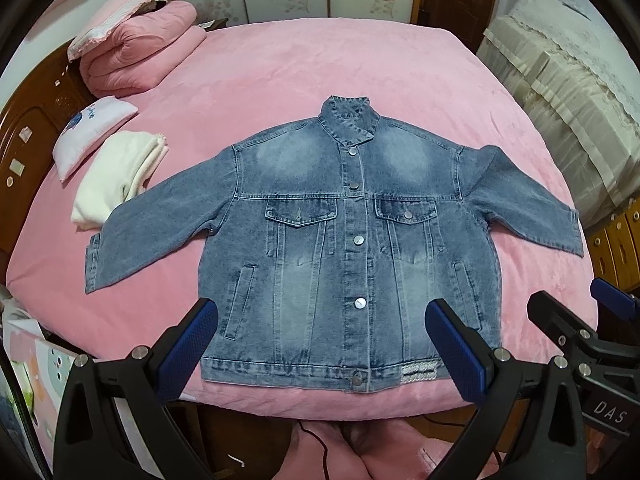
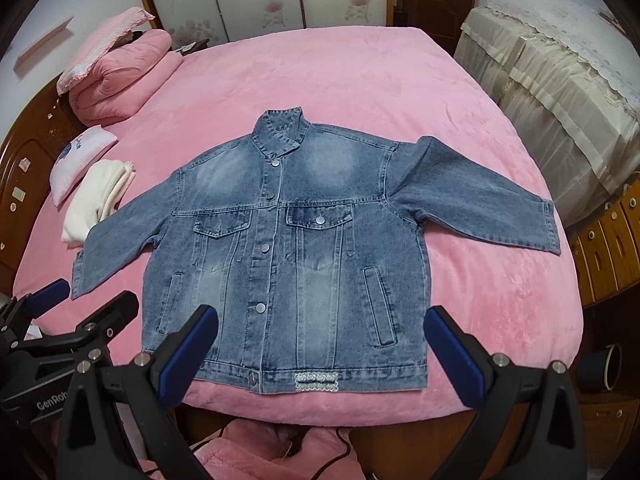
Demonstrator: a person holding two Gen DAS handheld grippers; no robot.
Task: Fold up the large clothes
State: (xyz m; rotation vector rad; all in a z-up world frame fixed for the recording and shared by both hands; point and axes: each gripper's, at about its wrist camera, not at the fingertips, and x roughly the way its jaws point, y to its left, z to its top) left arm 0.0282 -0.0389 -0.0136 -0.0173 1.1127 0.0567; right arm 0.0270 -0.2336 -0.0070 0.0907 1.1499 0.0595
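Observation:
A blue denim jacket [image 1: 344, 240] lies flat and buttoned, front up, on the pink bed [image 1: 320, 72], collar away from me and both sleeves spread outward. In the right wrist view the denim jacket [image 2: 288, 256] fills the middle of the pink bed [image 2: 340, 80]. My left gripper [image 1: 322, 322] hovers open above the hem, blue pads wide apart, holding nothing. My right gripper [image 2: 322, 326] is also open over the hem's right half and holds nothing. The right gripper [image 1: 580, 312] also shows at the left view's right edge, the left gripper [image 2: 84, 304] at the right view's left edge.
A folded pink quilt [image 1: 136, 52], a small printed pillow [image 1: 90, 136] and a folded white garment [image 1: 120, 176] lie at the bed's left. A cloth-covered cabinet [image 1: 560, 92] stands to the right, a wooden headboard [image 1: 28, 136] to the left.

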